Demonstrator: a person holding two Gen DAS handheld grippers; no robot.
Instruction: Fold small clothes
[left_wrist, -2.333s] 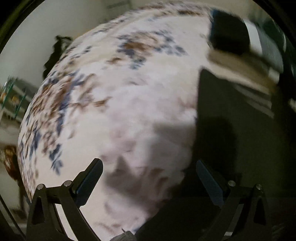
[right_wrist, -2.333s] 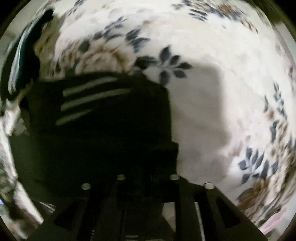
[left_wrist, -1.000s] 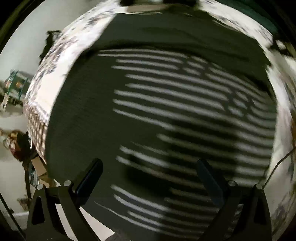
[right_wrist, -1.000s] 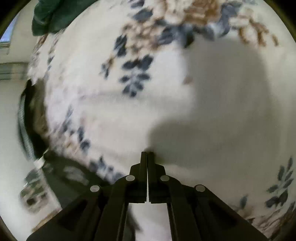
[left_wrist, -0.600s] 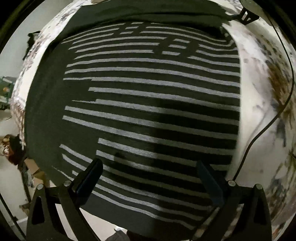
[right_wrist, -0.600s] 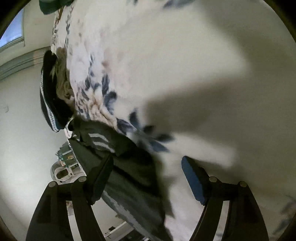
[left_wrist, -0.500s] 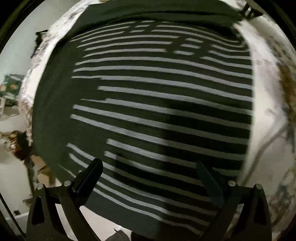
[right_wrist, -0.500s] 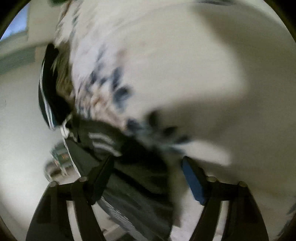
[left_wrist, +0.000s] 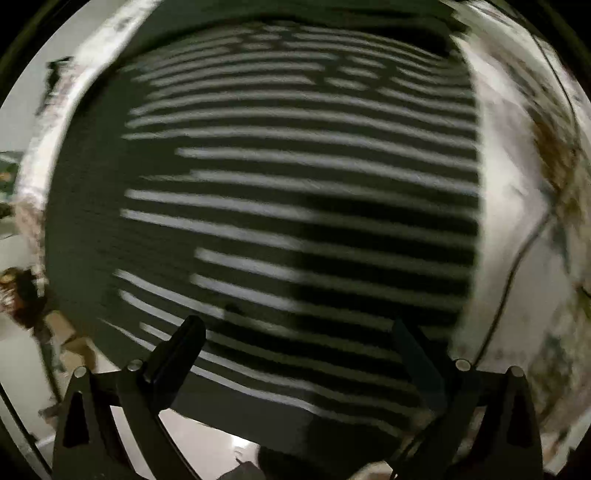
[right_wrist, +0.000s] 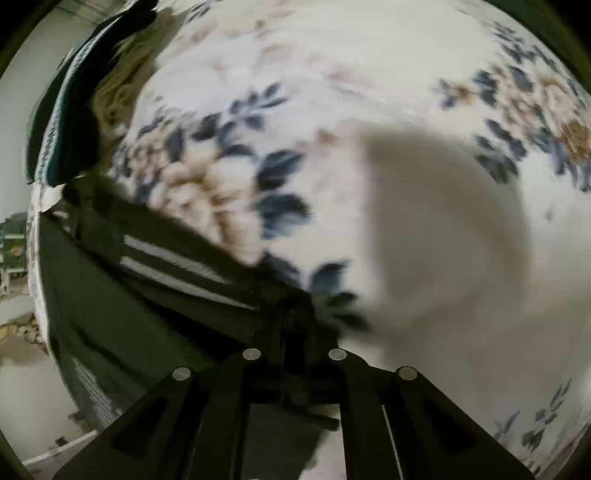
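Note:
A dark green garment with white stripes (left_wrist: 295, 206) lies spread flat on a floral blanket (left_wrist: 517, 221) and fills the left wrist view. My left gripper (left_wrist: 295, 343) is open and empty above its near hem. In the right wrist view my right gripper (right_wrist: 295, 325) is shut on a dark edge of the same striped garment (right_wrist: 166, 280), which trails off to the lower left over the blanket (right_wrist: 406, 110).
A thin black cable (left_wrist: 517, 266) runs over the blanket at the right of the garment. A second dark garment with a patterned band (right_wrist: 70, 110) lies bunched at the blanket's upper left. The bed edge and floor (right_wrist: 22, 387) show at the left.
My right gripper was open beside the garment's edge and has shut on it. My left gripper stays open and has drifted slightly over the spread garment.

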